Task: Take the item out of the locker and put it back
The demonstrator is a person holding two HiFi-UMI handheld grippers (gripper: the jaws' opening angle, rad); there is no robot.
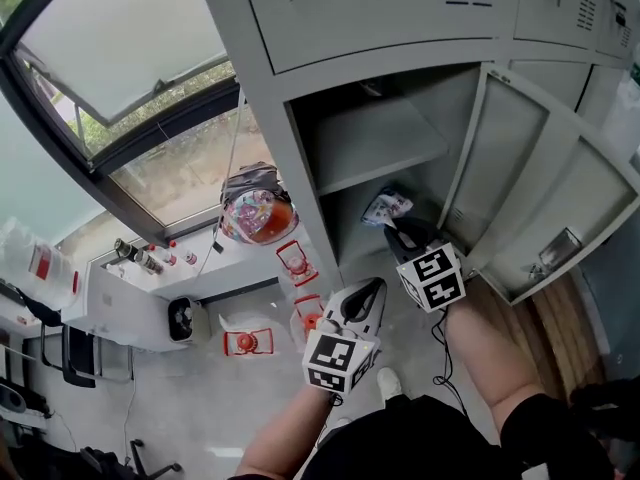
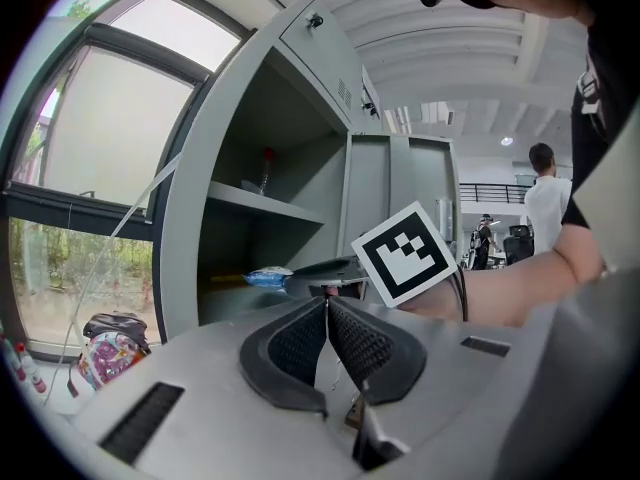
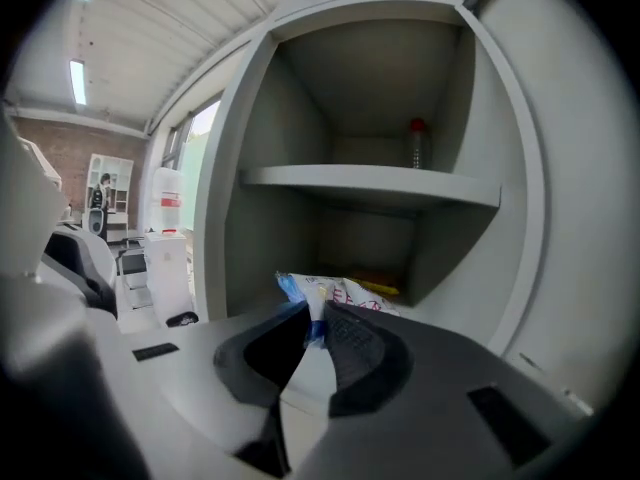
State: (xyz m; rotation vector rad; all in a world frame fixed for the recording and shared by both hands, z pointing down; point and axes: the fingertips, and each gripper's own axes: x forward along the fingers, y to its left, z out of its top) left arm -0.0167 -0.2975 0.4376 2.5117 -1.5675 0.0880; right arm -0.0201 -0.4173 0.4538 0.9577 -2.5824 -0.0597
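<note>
Black pads of the right gripper pinched the blue-and-white packet by its edge, at twelve o'clock, at the mouth of the grey locker's lower compartment. At eight o'clock, the left gripper was closed on nothing.

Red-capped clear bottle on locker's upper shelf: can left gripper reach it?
Probably yes: grey door open, nothing before the bottle, right gripper holds a white-blue packet lower; left gripper must open its jaws.

No legible text anywhere.
Packet, about 6 o'clock in the right gripper view, has red print too blurred to read; marker cube, 4 o'clock in the head view, shows only black-and-white squares.
</note>
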